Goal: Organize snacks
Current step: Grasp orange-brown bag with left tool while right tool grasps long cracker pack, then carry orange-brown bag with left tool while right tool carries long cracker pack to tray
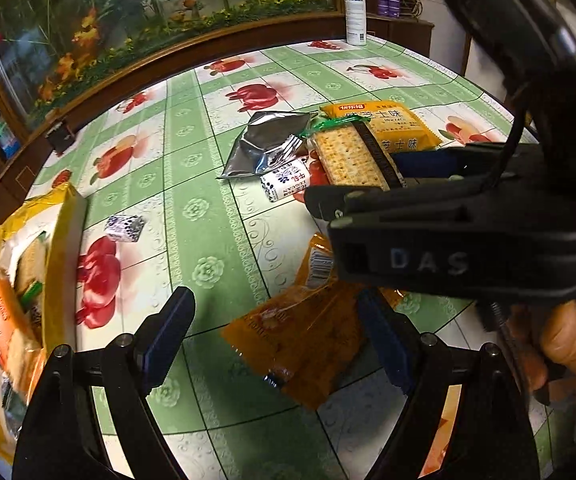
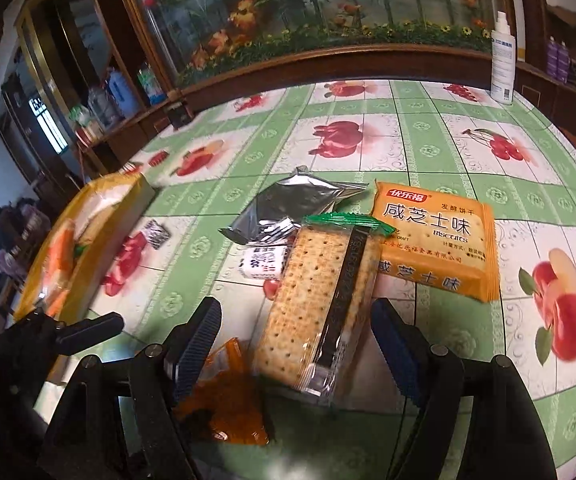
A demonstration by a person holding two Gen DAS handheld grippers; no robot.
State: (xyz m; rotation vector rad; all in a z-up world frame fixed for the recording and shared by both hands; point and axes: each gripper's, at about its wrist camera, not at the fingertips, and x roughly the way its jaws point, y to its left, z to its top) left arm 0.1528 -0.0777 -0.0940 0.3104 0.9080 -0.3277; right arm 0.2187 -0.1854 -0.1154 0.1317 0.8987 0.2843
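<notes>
Pick phase: right gripper [image 2: 296,344] jaws spread, straddling the cracker pack [image 2: 316,304] on the table [image 2: 428,152], not gripping; left gripper [image 1: 276,340] spread over the orange packet [image 1: 300,344]; next likely close, carry to yellow bag [image 2: 100,232].

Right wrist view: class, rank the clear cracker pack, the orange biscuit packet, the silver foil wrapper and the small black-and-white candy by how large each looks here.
1. clear cracker pack, though it lies nearest the camera
2. orange biscuit packet, close behind, so the top two are unsure
3. silver foil wrapper
4. small black-and-white candy
</notes>
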